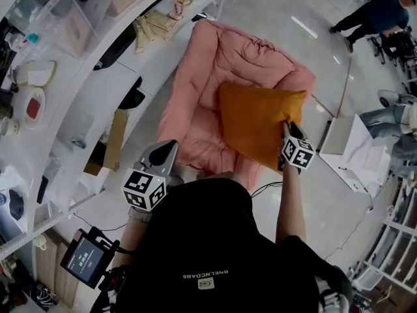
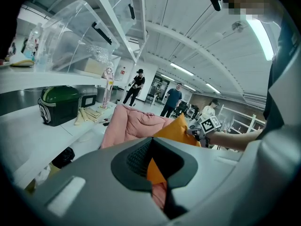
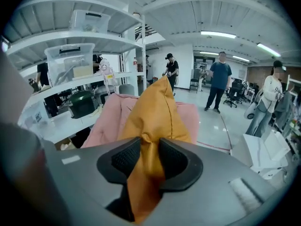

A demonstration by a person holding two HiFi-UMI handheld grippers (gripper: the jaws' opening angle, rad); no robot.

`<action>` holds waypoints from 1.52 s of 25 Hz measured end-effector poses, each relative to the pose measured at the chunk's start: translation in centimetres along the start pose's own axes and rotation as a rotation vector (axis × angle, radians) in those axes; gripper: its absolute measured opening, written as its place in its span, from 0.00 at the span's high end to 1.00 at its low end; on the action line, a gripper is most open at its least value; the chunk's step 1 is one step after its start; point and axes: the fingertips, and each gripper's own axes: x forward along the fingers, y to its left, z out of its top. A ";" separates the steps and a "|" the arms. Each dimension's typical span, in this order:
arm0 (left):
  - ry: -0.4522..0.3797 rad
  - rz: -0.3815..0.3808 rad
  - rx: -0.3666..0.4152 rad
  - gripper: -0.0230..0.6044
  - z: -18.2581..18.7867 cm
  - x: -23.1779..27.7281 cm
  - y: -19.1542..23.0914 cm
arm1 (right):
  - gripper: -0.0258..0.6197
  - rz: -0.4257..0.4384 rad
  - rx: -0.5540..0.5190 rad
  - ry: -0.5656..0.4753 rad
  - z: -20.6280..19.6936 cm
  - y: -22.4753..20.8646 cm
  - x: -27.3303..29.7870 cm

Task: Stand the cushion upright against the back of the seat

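My right tongs (image 3: 149, 154) pinch a bunched corner of the one orange cushion (image 1: 257, 126), which stands tilted on the one pink seat (image 1: 215, 64) and hides part of it. My left tongs (image 2: 157, 161), narrowly apart, hold nothing.

The right arm (image 1: 291, 204) is stretched forward, bare to the elbow. The right gripper (image 1: 288, 128) is tipped downward and clamped on a bunched corner of the orange cushion (image 3: 155, 112), with fabric pinched between both pads. The left gripper (image 1: 166, 149) is held back near the body and angled slightly down, jaws parted, with nothing gripped.
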 end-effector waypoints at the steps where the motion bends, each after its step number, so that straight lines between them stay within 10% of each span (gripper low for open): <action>1: 0.004 -0.001 0.001 0.94 0.0 0.1 -0.1 | 0.74 -0.015 -0.006 0.002 0.0 -0.3 0.3; 21: 0.006 0.063 -0.031 0.94 0.1 0.4 0.8 | 0.57 0.054 -0.001 0.032 0.3 -0.3 3.5; 38: 0.005 0.063 -0.035 0.94 0.1 0.0 1.5 | 0.92 0.007 0.058 -0.001 0.2 0.1 2.7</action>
